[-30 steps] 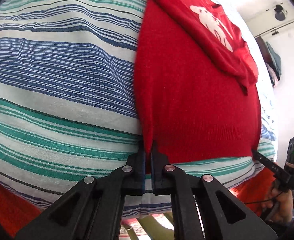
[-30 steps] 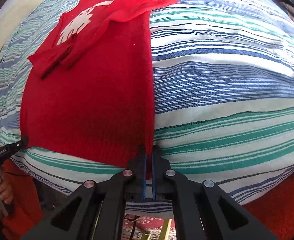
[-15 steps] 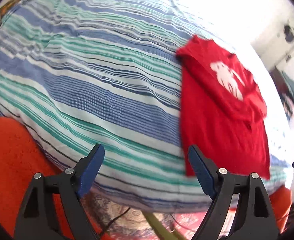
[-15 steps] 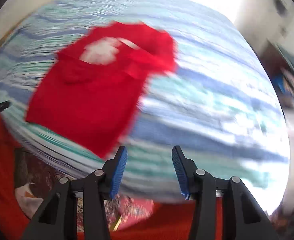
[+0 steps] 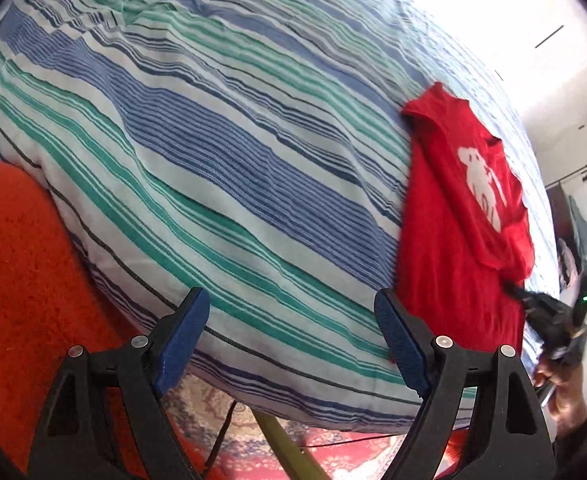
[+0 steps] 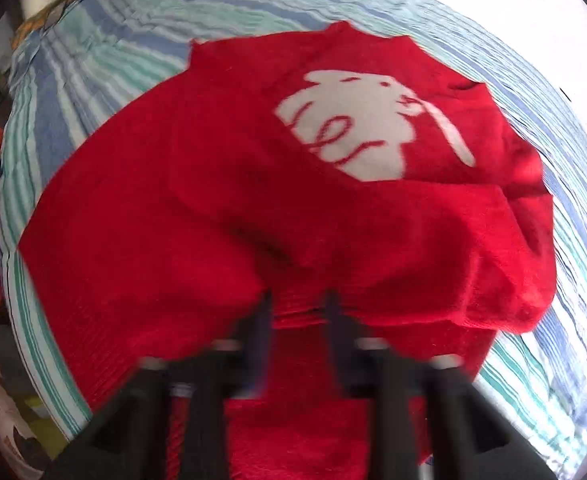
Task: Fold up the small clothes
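A small red sweater (image 5: 465,216) with a white animal print lies on the striped bed cover (image 5: 213,152), with its sleeves folded across the body. My left gripper (image 5: 289,344) is open and empty, back at the bed's near edge, left of the sweater. In the right wrist view the sweater (image 6: 253,208) fills the frame. My right gripper (image 6: 297,312) is blurred; its jaws stand a little apart around a raised fold of the sweater's lower part. Whether they pinch the fabric is unclear.
An orange rug (image 5: 17,264) and a patterned carpet (image 5: 333,456) lie below the bed's edge. The other gripper and a hand (image 5: 561,344) show at the far right of the left wrist view. A white wall (image 5: 573,92) stands behind.
Both grippers let go of the sweater's bottom hem and opened. The left pulled back and left. The right swung over the sweater and came down onto its lower part.
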`<state>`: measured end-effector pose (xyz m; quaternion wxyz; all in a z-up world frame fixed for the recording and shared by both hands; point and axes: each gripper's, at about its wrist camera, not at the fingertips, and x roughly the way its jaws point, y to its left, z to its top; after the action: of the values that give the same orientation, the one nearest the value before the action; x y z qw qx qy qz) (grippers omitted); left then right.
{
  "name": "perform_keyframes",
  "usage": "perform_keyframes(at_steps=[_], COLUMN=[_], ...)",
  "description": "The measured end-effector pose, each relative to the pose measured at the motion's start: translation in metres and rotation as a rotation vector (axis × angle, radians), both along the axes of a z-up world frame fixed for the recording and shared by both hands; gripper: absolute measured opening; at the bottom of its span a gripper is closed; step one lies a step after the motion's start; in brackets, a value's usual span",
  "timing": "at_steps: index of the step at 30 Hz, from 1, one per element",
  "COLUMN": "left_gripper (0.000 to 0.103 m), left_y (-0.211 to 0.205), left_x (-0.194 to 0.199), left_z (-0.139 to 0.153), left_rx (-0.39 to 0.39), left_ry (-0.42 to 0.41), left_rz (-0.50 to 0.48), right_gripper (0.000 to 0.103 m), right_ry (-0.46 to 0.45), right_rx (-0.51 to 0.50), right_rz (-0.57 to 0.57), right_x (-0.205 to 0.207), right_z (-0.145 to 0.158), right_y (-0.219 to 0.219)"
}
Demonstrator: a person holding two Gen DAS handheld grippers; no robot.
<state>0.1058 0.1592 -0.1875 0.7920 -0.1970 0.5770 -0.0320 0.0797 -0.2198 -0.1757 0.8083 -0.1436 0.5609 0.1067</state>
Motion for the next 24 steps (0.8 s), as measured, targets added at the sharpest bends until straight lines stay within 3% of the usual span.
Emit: perform_keyframes(at_steps=[3, 6, 10, 12, 16, 19, 20, 21, 22, 23, 24], left_gripper=[0.086, 0.086, 0.086, 0.086, 0.086, 0.086, 0.086, 0.086, 0.086, 0.086, 0.086], left_y=[-0.004, -0.007, -0.014, -0.018, -0.023, -0.023, -0.023, -0.023, -0.023, -0.023, -0.024], left_x=[-0.001, 0.002, 0.004, 0.003, 0.004, 0.002, 0.002, 0.002, 0.002, 0.003, 0.003], left_z=[0.001, -0.002, -0.005, -0.005, -0.005, -0.003, -0.003, -0.004, -0.004, -0.005, -0.005], left_rx=[0.017, 0.029, 0.059, 0.082, 0.110, 0.126, 0.129, 0.132, 0.134, 0.137, 0.142], left_ry=[-0.004, 0.006, 0.017, 0.019, 0.029, 0.031, 0.033, 0.036, 0.039, 0.043, 0.045], left_rz=[-0.013, -0.017, -0.030, -0.041, -0.051, -0.045, -0.043, -0.040, -0.039, -0.039, -0.039], right_gripper=[0.006, 0.006, 0.007, 0.007, 0.008, 0.013, 0.024, 0.045, 0.058, 0.066, 0.066], right_ry=[-0.131, -0.283, -0.386, -0.387, -0.303, -0.263, -0.256, -0.238, -0.223, -0.225, -0.244], right_rx=[0.142, 0.262, 0.345, 0.353, 0.517, 0.542, 0.560, 0.589, 0.618, 0.645, 0.680], right_rz=[-0.208, -0.509, -0.922, -1.027, -1.071, -1.066, -1.064, -1.071, -1.087, -1.108, -1.130], right_x=[-0.005, -0.039, -0.106, -0.133, -0.151, -0.148, -0.146, -0.146, -0.146, -0.148, -0.151], right_z=[0.045, 0.097, 0.105, 0.091, 0.051, 0.028, 0.022, 0.017, 0.009, 0.005, 0.001], right_y=[-0.054, -0.157, -0.297, -0.341, -0.380, -0.382, -0.383, -0.384, -0.388, -0.391, -0.395])
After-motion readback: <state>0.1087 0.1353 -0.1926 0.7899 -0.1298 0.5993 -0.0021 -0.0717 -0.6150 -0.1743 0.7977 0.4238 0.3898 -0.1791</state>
